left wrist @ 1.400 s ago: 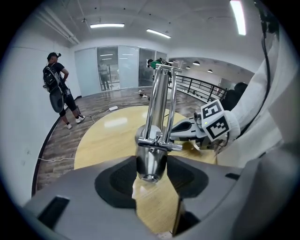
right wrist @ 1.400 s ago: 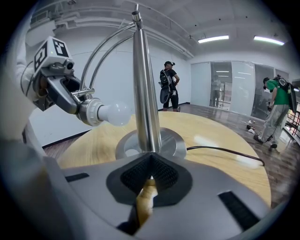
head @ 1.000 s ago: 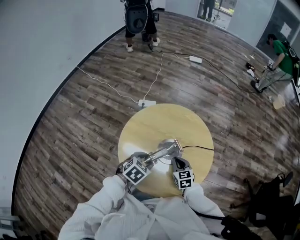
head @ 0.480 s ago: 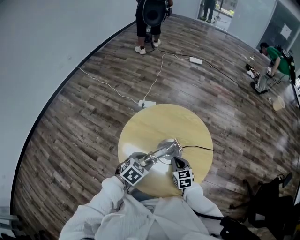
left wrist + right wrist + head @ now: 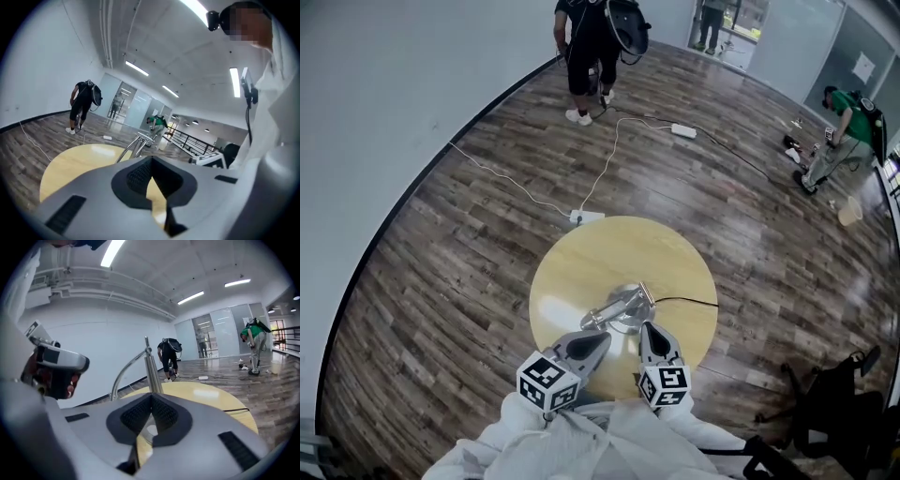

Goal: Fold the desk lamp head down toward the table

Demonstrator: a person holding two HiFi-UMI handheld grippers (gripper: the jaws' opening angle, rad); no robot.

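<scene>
Desk lamp (image 5: 621, 307), silver, stands on the near half of the round wooden table (image 5: 581, 262). From above, its long axis runs diagonally from near-left to far-right. The right gripper view shows it rising upright and arching over at the top. Its black cable (image 5: 689, 301) trails off to the right. The left gripper (image 5: 602, 337) has just closed its jaws together on nothing. The right gripper (image 5: 644, 328) is likewise pressed together and empty. Both hover at the lamp's near side. A power strip (image 5: 587, 217) lies on the floor beyond.

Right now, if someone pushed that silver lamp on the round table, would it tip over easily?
Probably not easily: the desk lamp sits on a broad round base. Its thin metal arms look stiff but hinged, so a push might swing them. The black cord could drag it if snagged.
</scene>
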